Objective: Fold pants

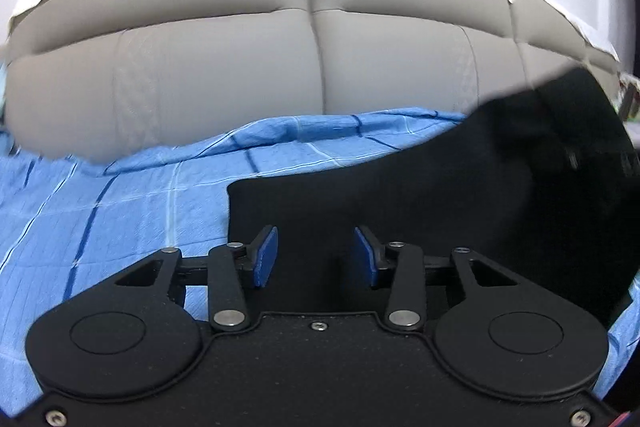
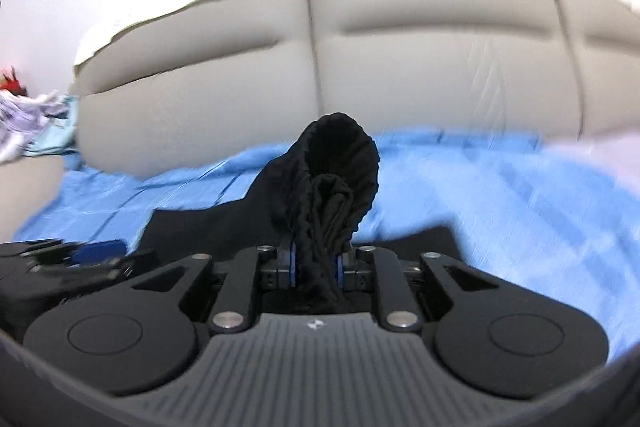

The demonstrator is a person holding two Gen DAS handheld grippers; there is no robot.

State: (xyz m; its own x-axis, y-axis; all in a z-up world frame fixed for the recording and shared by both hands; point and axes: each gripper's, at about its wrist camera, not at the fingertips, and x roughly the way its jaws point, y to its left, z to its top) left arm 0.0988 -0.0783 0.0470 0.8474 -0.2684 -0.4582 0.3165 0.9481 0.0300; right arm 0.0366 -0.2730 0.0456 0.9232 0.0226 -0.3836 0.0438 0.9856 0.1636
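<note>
Black pants (image 2: 328, 187) are bunching between the right gripper (image 2: 316, 263) pads, pinched tight, fabric spilling ahead over the blue sheet (image 2: 500, 195). Left gripper (image 1: 316, 255) is standing partly apart over the cloth, clamping nothing. Likely starting a fold; next, the left needs its own hold.

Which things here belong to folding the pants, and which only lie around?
Job: black pants; right hand-held gripper, shut on a bunch of them; left hand-held gripper, open over them.
Lying about: blue sheet; grey sofa back; clothes pile.
</note>
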